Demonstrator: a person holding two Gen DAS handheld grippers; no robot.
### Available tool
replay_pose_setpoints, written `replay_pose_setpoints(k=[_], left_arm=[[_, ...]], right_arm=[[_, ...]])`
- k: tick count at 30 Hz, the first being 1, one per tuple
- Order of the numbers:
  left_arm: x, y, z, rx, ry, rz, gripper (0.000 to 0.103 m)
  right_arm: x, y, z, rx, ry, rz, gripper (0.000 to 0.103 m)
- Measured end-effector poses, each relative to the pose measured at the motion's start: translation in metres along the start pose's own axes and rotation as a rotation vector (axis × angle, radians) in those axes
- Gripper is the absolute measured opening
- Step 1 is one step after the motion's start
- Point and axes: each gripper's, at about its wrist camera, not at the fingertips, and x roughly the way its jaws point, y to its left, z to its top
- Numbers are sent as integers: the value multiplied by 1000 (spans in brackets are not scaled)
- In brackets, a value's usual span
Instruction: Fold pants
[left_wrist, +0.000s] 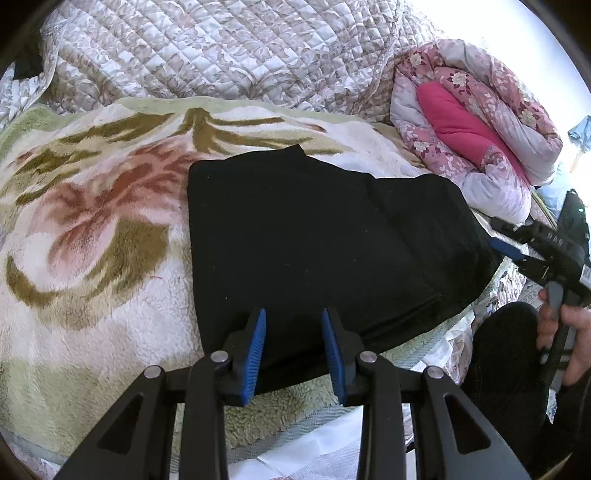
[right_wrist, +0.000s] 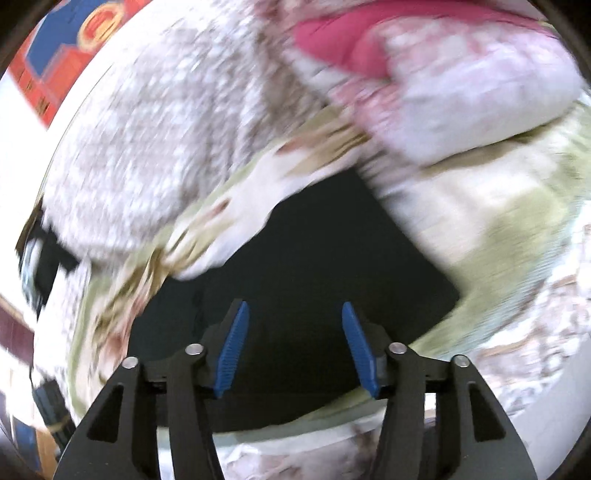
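Black pants (left_wrist: 314, 240) folded on floral blanket (left_wrist: 92, 229), both grippers' jaws apart, nothing gripped.

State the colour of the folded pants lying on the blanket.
Plain black. The pants show best in the sharp left wrist view.

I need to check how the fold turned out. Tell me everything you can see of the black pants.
The black pants lie folded into a flat, roughly rectangular stack on the floral fleece blanket. The fabric looks soft, matte and plain, with faint layered edges showing along the near right side and one corner sticking up at the far edge. Neither gripper holds them: the left gripper hovers open over the near edge, and the right gripper is also open above them.
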Motion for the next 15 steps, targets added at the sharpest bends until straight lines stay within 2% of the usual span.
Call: replay_pose_setpoints(k=[4,7,10,12,15], left_arm=[[2,1,2,-5,2,3,34],[3,0,4,-9,4,7,34],[4,0,5,-9,7,13,34],[4,-1,5,-8,8,15,34],[4,-1,5,-9,8,14,34]], right_arm=[[-8,-31,17,90,-15,-88,58],[-5,-51,19,211,22,-74,58],[-7,-62,13,300,27,-105,58],[-8,-68,10,343,34,-75,59],[6,-72,4,373,95,-41,59]])
